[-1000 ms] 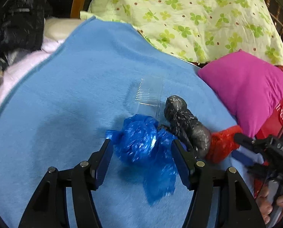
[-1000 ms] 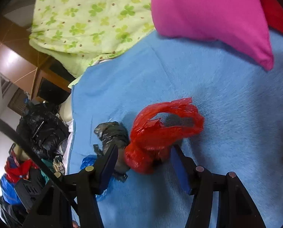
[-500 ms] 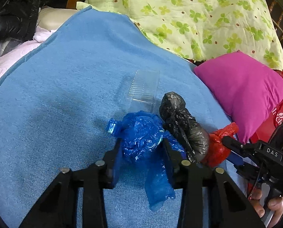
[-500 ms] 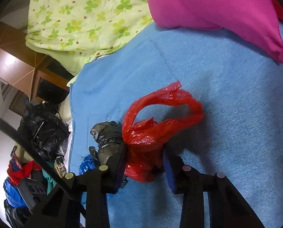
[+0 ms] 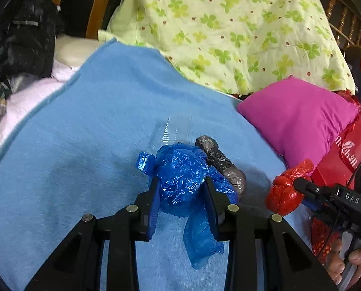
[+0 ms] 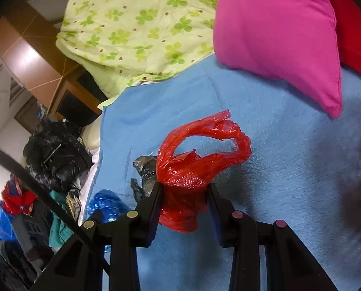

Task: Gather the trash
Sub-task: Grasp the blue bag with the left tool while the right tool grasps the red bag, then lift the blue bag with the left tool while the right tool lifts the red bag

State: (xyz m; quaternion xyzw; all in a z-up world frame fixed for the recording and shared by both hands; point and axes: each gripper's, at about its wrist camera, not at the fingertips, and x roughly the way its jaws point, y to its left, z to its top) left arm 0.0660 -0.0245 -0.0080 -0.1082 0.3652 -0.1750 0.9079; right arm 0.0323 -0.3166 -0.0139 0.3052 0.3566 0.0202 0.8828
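On the bed's blue blanket (image 5: 83, 145), the left hand-held gripper (image 5: 181, 194) pinches a blue bag (image 5: 180, 177) and the right hand-held gripper (image 6: 184, 194) a red bag (image 6: 187, 169). Both grips squeeze the crumpled middles, likely for lifting. A black bag (image 5: 226, 167) lies between them.

Only two readable bits here. White capitals "DAS" on the black body of the right gripper (image 5: 299, 185), out at four o'clock in the left wrist view. White lettering on the red bag (image 5: 350, 148) at three o'clock, beside the pink pillow (image 5: 299, 123), partly cut off: something like "ilchan", with a small leaf-like logo above it. Nothing legible in the right wrist view.
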